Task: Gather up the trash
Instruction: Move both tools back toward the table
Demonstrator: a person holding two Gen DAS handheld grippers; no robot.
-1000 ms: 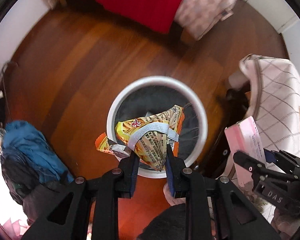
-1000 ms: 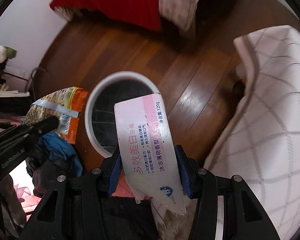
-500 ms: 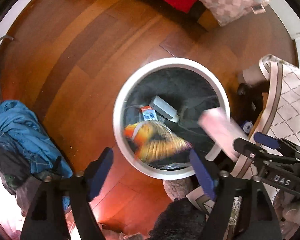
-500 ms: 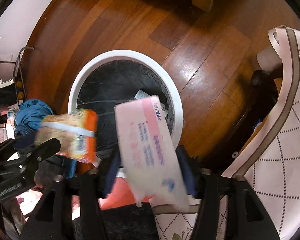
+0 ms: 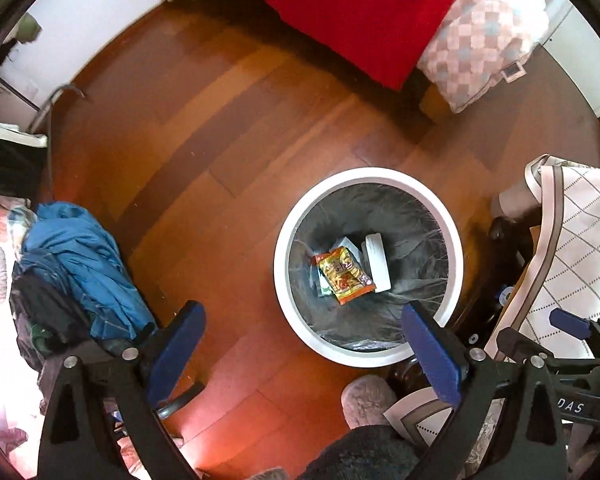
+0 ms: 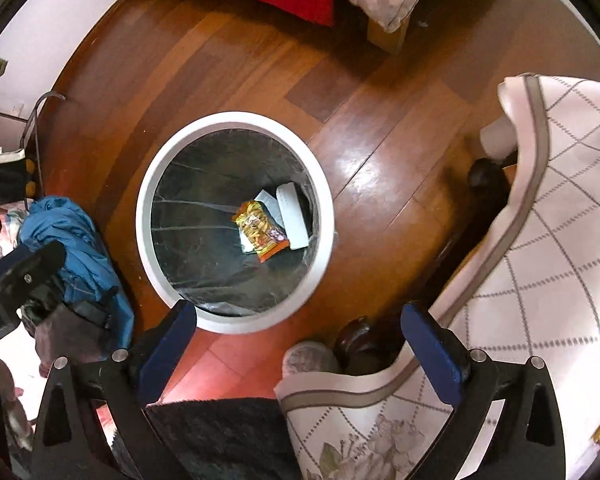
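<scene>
Wrapper (image 5: 343, 275) now in bin (image 5: 284, 236)

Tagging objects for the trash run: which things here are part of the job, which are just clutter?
Job:
- round white bin with black liner
- orange snack packet in it
- long white box in it
- left gripper, right gripper, jaws opening, nothing between them

Clutter:
- crumpled blue jacket
- red blanket
- checked pillow

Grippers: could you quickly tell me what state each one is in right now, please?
Left gripper: fingers opening wide, nothing between them; the snack packet lies in the bin.
Right gripper: fingers opening wide, holding nothing.
</scene>
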